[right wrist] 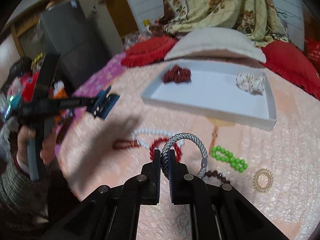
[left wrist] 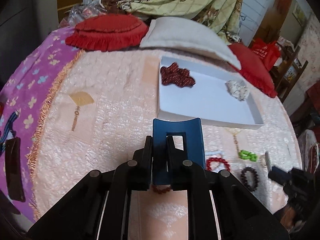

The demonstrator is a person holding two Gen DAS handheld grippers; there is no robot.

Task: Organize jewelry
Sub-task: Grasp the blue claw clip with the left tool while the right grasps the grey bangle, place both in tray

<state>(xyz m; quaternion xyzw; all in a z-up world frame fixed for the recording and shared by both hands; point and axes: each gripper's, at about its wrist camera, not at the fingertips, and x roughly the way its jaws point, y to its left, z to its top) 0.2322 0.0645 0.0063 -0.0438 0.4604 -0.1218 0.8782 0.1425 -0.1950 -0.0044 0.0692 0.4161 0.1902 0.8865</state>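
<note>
My left gripper point(left wrist: 159, 140) is shut on a blue rectangular hair clip point(left wrist: 180, 128), held above the pink bedspread. In the right wrist view the same clip point(right wrist: 109, 104) shows at the left, carried in a person's hand point(right wrist: 30, 140). My right gripper point(right wrist: 164, 154) is shut on a grey braided cord bracelet point(right wrist: 186, 140), lifted off the spread. Beyond both stands a white tray point(left wrist: 200, 104) point(right wrist: 210, 92) holding a dark red scrunchie point(left wrist: 177, 77) and a white patterned scrunchie point(left wrist: 238, 90).
On the spread lie a white bead necklace point(right wrist: 152, 134), a red bead bracelet point(right wrist: 158, 146), a green bead bracelet point(right wrist: 230, 159), dark beads point(right wrist: 218, 175) and a gold ring point(right wrist: 263, 179). Red cushions point(left wrist: 106, 32) and a beige pillow point(left wrist: 186, 34) sit behind the tray.
</note>
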